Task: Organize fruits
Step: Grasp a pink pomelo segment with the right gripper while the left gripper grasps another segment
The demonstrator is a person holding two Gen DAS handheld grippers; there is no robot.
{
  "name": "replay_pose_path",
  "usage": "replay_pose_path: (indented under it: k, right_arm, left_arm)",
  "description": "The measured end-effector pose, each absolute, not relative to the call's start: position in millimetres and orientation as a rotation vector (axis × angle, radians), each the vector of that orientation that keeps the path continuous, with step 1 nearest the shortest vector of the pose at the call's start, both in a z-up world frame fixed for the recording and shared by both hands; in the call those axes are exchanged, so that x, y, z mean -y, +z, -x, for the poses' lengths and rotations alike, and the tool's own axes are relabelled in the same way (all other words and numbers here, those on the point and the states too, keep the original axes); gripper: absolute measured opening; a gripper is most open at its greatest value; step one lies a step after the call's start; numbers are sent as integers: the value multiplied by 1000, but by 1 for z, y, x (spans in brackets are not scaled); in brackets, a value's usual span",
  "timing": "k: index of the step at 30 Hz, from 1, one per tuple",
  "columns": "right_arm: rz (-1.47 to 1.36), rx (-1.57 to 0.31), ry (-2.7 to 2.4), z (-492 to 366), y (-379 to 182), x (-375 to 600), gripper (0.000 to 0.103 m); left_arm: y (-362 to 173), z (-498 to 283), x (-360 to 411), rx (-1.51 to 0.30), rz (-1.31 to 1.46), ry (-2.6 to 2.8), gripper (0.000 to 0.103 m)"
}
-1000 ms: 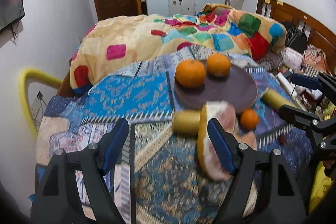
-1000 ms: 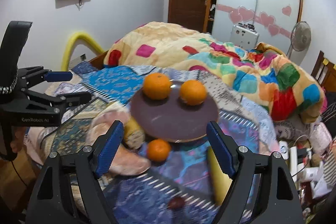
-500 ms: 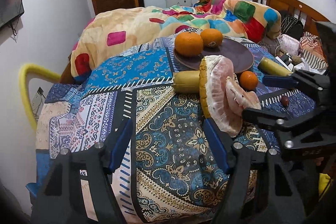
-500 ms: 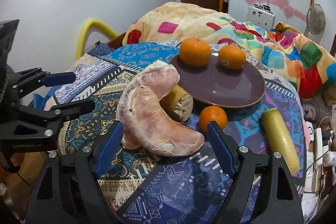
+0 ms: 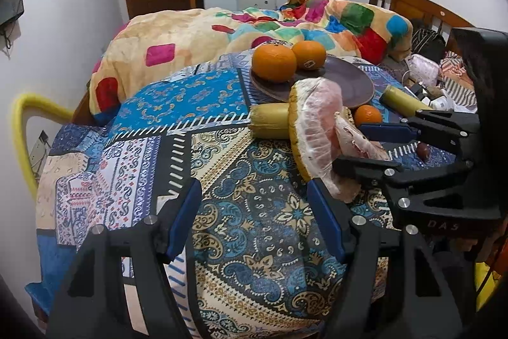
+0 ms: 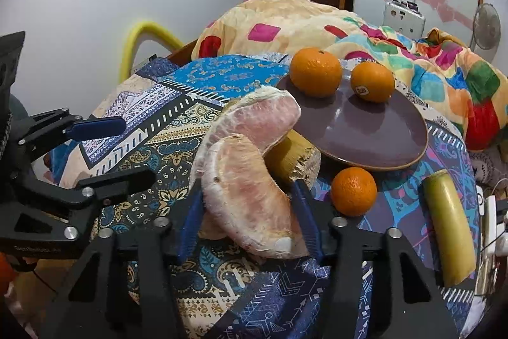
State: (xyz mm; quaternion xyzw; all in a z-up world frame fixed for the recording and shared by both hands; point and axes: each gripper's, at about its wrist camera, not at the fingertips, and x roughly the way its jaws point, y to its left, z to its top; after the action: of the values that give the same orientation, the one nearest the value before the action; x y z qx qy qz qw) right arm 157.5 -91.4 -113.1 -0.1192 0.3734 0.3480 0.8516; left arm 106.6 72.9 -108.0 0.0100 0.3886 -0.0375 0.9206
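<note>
Two peeled pink pomelo segments [image 6: 250,180] lie on the patterned cloth, one leaning on the other; they also show in the left wrist view [image 5: 320,129]. My right gripper [image 6: 249,221] is open with its blue pads [image 6: 189,221] on either side of the near segment, close to touching it. My left gripper [image 5: 255,218] is open and empty over bare cloth, left of the pomelo. A dark purple plate [image 6: 374,135] holds two oranges [image 6: 316,71]. A small orange [image 6: 353,191] sits in front of the plate.
A sugarcane piece [image 6: 293,159] lies behind the pomelo and another [image 6: 449,224] at the right. A small dark red fruit [image 5: 423,150] lies on the cloth. A colourful quilt [image 5: 197,34] is heaped behind the table. A yellow hoop [image 5: 22,129] stands at the left.
Both grippers moved in closer to the table. My right gripper advanced around the near pomelo segment and its jaws narrowed. My left gripper stayed open and drew back left.
</note>
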Motion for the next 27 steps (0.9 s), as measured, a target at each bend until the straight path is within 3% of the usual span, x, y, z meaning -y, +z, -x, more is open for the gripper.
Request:
replay_pose_path:
  k: [11,21,27]
  right_arm:
    - [233,-743,700,-147,-91,104,28]
    - [168,-740,698,-160,-74,131,21]
    - [179,-693,748,-159,-61,149,21]
  left_arm:
    - [-114,-126,-69,-828,-13,-136,70]
    - [-117,-133,-56,-835,24,-136,93]
    - [-123,-147,-36,-868,13,-85,94]
